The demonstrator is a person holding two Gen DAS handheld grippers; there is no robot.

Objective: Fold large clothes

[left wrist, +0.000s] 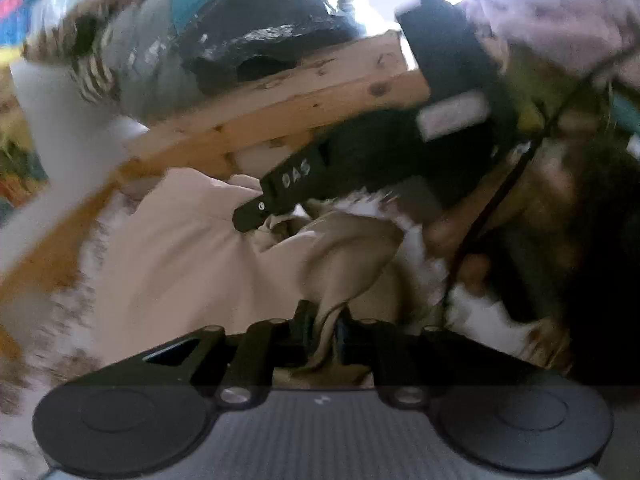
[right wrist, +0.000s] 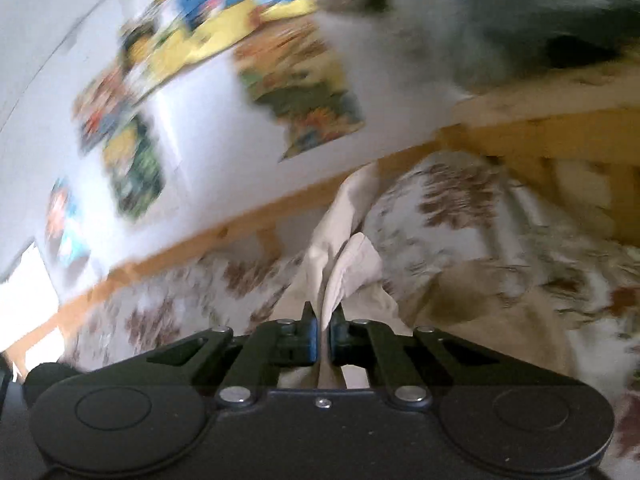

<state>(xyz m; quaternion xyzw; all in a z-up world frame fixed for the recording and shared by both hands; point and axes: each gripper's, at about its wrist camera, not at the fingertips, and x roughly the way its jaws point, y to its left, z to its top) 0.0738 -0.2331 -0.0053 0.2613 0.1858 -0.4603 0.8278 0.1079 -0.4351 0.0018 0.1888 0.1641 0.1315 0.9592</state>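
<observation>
In the left wrist view, going left to right with the wooden bed frame (left wrist: 280, 96) as landmark: a white wall strip sits at the far left, below the frame's low end; above the frame lies a heap of bagged bedding (left wrist: 224, 28), grey, teal and black; under the frame spreads the beige garment (left wrist: 180, 248), lying on the patterned bedspread (left wrist: 60, 320), white with brown marks; the left gripper (left wrist: 325, 330) sits at the bottom centre, below the frame, its fingers narrow and pressed on a twisted fold of the beige garment that rises between them; just under the frame's right end the right gripper (left wrist: 256, 216) reaches in from the upper right, its black tip touching the bunched cloth; a person's hand (left wrist: 460, 236) shows to the right of it, blurred.

In the right wrist view: colourful posters (right wrist: 304, 92) hang on the white wall above the frame's left run; the wooden bed frame (right wrist: 224, 236) slants up to the right; below it the patterned bedspread (right wrist: 452, 208) covers the bed; the right gripper (right wrist: 323, 330) is at bottom centre, fingers all but together and clamped on a ridge of the beige garment (right wrist: 344, 264), which stands up from the bedspread toward the frame; more bagged bedding (right wrist: 520, 20) sits above the frame's right end, much blurred.
</observation>
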